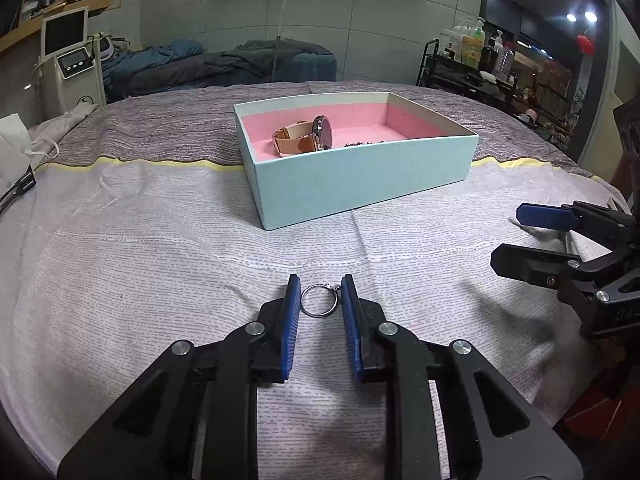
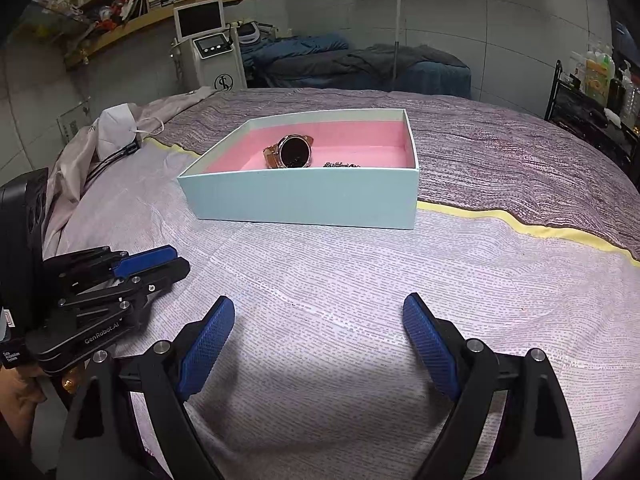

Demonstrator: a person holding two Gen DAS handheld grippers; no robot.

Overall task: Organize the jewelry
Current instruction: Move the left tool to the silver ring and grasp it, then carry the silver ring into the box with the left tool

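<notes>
A silver ring [image 1: 319, 300] lies on the bedspread between the blue pads of my left gripper [image 1: 320, 289], which is open around it with small gaps on each side. A light blue box [image 1: 360, 184] with a pink lining stands beyond it and holds a tan-strapped watch [image 1: 306, 136] and a dark chain [image 1: 362, 143]. My right gripper [image 2: 319, 314] is wide open and empty, low over the bedspread before the box [image 2: 304, 200]. The watch [image 2: 294, 152] and chain [image 2: 341, 165] show there too. The left gripper [image 2: 160, 260] is at the left.
The bedspread [image 1: 160, 240] has a yellow stripe [image 1: 160, 162] and a darker part behind. A white mask [image 2: 116, 128] and cables lie at the left edge. A machine with a screen [image 2: 208, 48], a massage bed and a bottle shelf [image 1: 472, 64] stand behind.
</notes>
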